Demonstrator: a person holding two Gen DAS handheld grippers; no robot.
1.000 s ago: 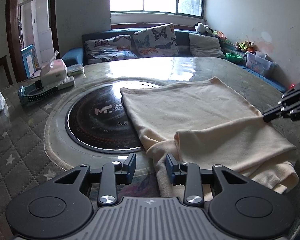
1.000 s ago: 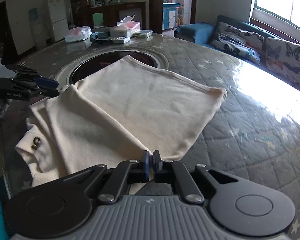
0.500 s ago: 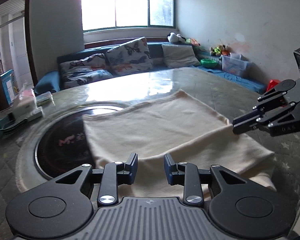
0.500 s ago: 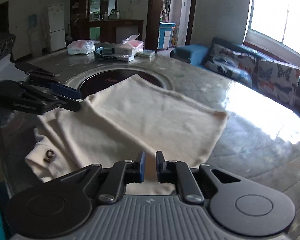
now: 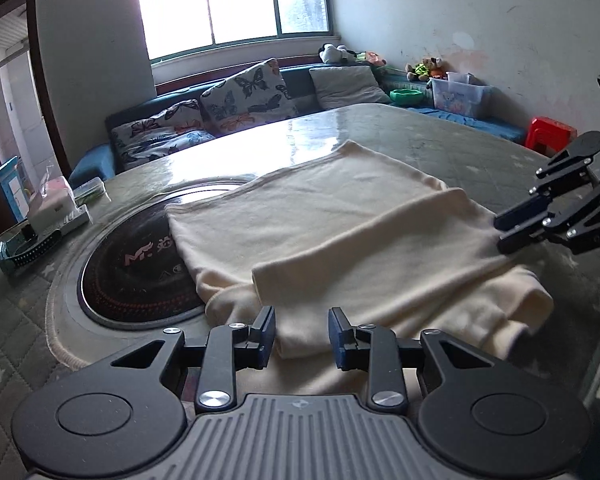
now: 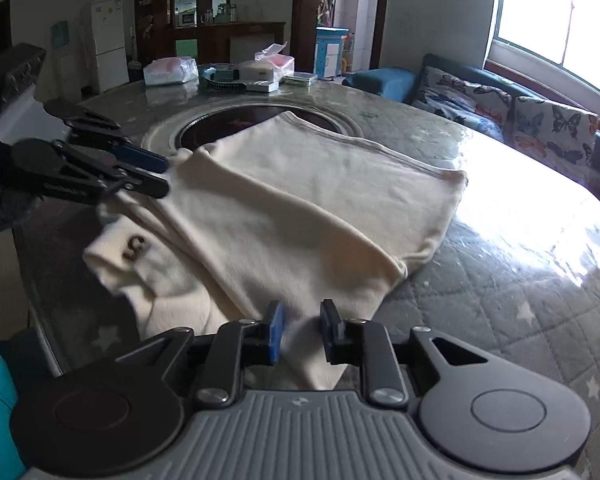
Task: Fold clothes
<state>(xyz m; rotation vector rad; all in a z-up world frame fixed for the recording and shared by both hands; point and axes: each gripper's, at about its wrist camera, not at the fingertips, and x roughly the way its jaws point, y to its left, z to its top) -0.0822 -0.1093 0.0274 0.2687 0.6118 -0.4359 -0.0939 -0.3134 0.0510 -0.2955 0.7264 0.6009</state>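
Cream garment lies half-folded on the bench, the left gripper and right gripper both spread open at its near edge, seemingly between folds, needing fresh grips next.

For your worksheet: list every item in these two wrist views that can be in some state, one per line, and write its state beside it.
left gripper: open, cloth edge between its fingers, not clamped.
right gripper: open, cloth edge between its fingers, not clamped.
cream garment: partly folded, one layer laid over the body, lying on the table.
sleeve cuff: sticking out at the near edge, not tucked in.
round table: covered by a quilted cloth under clear film.
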